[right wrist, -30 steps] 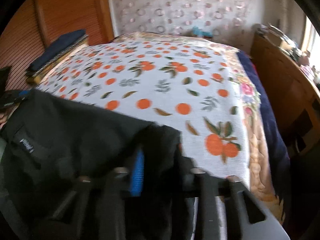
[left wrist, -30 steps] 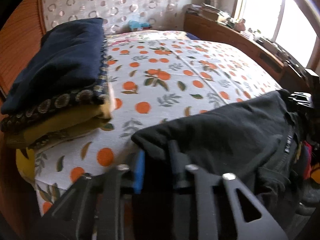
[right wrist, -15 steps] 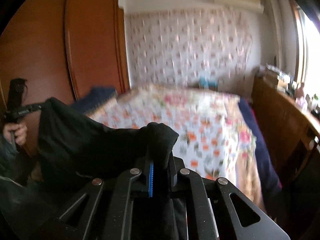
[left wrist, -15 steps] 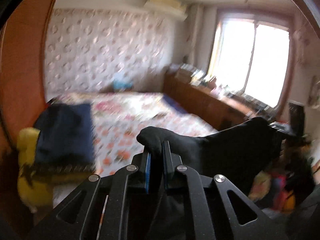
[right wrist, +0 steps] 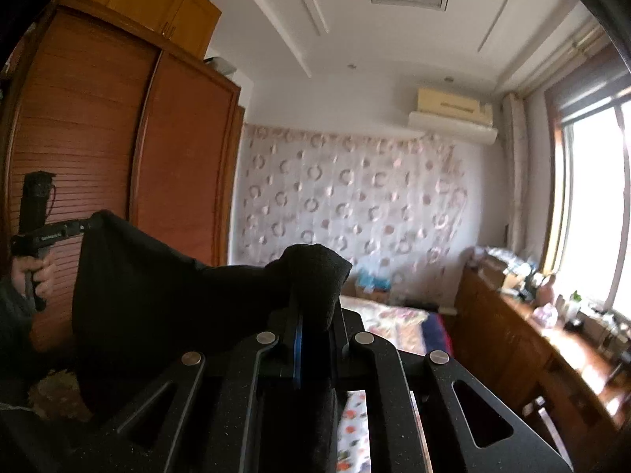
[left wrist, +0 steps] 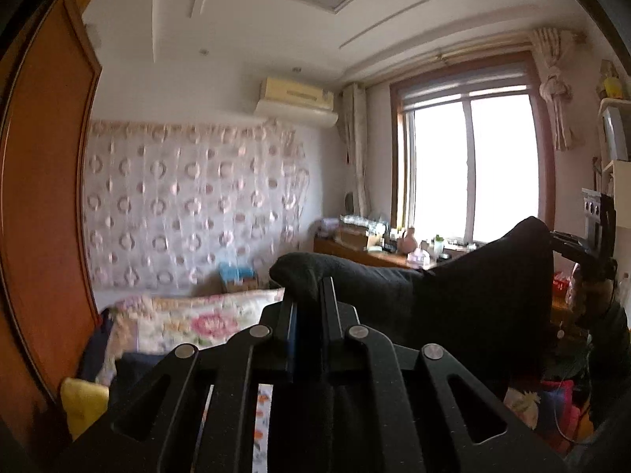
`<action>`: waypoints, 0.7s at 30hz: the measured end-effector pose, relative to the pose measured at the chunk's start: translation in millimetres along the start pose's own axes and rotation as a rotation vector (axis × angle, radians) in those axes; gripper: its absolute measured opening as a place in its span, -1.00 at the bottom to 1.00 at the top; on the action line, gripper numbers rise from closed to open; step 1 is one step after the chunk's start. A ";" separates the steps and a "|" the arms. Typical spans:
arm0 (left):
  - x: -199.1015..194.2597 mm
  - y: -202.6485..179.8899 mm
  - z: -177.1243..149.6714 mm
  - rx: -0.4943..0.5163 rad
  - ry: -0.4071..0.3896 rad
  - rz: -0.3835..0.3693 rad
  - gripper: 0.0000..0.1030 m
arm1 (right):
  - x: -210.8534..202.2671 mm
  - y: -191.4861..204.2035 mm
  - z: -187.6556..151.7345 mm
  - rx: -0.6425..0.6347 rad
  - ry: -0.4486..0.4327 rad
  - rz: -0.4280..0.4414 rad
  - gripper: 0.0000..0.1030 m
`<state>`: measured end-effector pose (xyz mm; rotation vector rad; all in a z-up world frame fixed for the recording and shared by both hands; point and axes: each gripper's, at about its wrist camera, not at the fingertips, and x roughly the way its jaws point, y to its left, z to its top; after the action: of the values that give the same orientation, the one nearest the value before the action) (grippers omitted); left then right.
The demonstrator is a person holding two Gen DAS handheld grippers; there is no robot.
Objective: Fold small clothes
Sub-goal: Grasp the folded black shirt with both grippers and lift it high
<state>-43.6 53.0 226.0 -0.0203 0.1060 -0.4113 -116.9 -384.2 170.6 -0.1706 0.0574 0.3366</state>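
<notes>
Left gripper (left wrist: 309,307) clamped narrow on one top corner of the black garment (left wrist: 465,295); right gripper (right wrist: 315,315) pinched likewise on the opposite corner, cloth bunched above its fingers. Between the two, garment (right wrist: 165,287) stretched roughly level in the air, long axis running gripper to gripper, body hanging below out of clear sight. Seen from the right wrist, left hand (right wrist: 33,276) on its handle off to the left, at about matching height. Well below and ahead, bed (left wrist: 189,319) with floral cover, a dark folded stack (left wrist: 150,370) and something yellow (left wrist: 84,402) at its near left edge. Wardrobe (right wrist: 118,157) on the left, window (left wrist: 469,165) on the right. Judged next: lowering flat onto the bed, forward and down from both grippers, neither one nearer
</notes>
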 end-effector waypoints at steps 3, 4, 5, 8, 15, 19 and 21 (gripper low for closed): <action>-5.2 -2.3 15.9 0.025 -0.050 0.007 -0.80 | -7.7 -0.3 21.3 -0.035 -0.019 -0.030 -0.83; -8.2 -3.3 19.6 0.029 -0.062 0.006 -0.80 | -10.6 0.3 26.8 -0.049 -0.026 -0.040 -0.83; -12.7 -3.8 25.4 0.037 -0.081 0.009 -0.80 | -13.0 1.7 31.9 -0.060 -0.034 -0.048 -0.83; -23.8 -6.3 34.1 0.058 -0.113 0.022 -0.80 | -18.2 17.9 34.1 -0.090 -0.056 -0.069 -0.83; -7.6 -2.4 27.5 0.083 -0.105 0.063 -0.80 | -10.2 35.0 -2.7 -0.113 -0.047 -0.103 -0.83; 26.3 12.0 11.6 0.073 -0.056 0.091 -0.80 | 23.5 29.8 -22.3 -0.085 0.029 -0.106 -0.83; 54.2 25.6 -2.7 0.068 -0.017 0.109 -0.80 | 50.6 25.3 -35.3 -0.072 0.070 -0.111 -0.83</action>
<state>15.7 54.8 216.9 0.0487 0.0758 -0.3055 -78.7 -350.5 127.7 -0.2555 0.1049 0.2223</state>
